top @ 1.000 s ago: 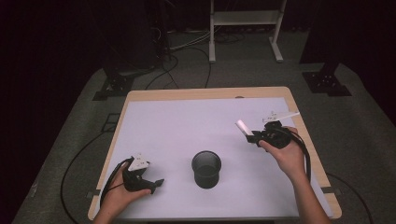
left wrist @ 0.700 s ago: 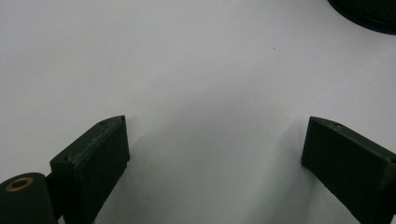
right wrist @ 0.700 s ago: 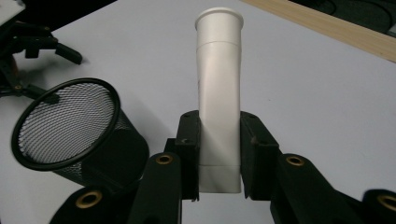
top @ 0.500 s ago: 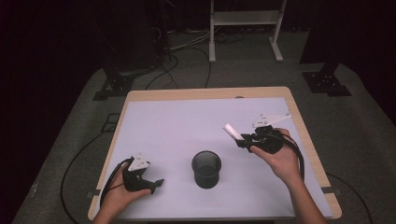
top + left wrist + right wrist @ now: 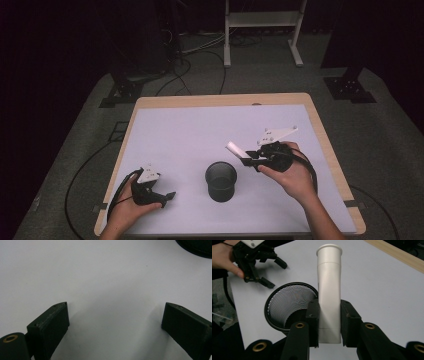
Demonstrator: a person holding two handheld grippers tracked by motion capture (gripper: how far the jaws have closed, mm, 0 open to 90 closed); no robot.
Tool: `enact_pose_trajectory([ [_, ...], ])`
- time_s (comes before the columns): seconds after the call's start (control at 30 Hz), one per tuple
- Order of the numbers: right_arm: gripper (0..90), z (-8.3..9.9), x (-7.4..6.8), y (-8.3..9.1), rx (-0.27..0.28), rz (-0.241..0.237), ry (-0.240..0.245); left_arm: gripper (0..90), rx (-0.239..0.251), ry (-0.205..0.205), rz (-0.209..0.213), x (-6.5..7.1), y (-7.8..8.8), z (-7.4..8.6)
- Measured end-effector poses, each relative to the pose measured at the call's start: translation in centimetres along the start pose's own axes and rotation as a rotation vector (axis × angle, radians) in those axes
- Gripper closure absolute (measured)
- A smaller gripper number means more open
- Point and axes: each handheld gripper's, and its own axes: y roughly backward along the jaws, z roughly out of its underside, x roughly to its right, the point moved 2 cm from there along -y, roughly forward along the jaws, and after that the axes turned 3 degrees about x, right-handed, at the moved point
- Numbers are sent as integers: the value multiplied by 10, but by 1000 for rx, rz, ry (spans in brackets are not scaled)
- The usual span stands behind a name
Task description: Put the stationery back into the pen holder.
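The right gripper [image 5: 329,322] is clenched on a white tube [image 5: 329,290], jaws pressing its lower part from both sides, flared cap end pointing away from the hand. In the high view the tube [image 5: 235,149] sticks out to the left of the right gripper [image 5: 248,159], raised off the tabletop [image 5: 200,130], just right of & above a black mesh cup [image 5: 220,180]. The cup stands upright near the front edge, abt mid-width. In the right gripper view its rim [image 5: 292,307] sits beside the tube's left side.

The left gripper [image 5: 167,196] rests near the front-left corner, held by the left hand [image 5: 127,207]. Its jaws are spread wide apart w/ nothing between, only bare white surface [image 5: 105,285].
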Motion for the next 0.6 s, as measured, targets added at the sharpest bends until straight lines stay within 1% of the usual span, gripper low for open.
enact_pose_trajectory([
  [0.13, 704, -3, -11, -3, -12, -27, 26, 66, 0, 0, 0, 0, 0, 0],
  [0.2, 704, -4, -14, -4, -13, -38, 38, 66, 1, 1, 0, 0, 0, 0],
  [0.33, 704, -5, -22, -8, -32, -55, 55, 66, -1, 0, 1, 0, 0, 0],
  [0.4, 704, -5, -25, -10, -40, -62, 66, 66, 0, 1, 1, 0, 0, 0],
  [0.5, 704, -5, -27, -13, -62, -70, 68, 66, -1, -1, 1, 0, 0, 0],
  [0.57, 703, -4, -27, -13, -67, -70, 70, 66, 0, 0, 1, 0, 0, 0],
  [0.6, 703, -3, -27, -16, -81, -73, 69, 66, -2, 0, 1, 0, 0, 0],
])
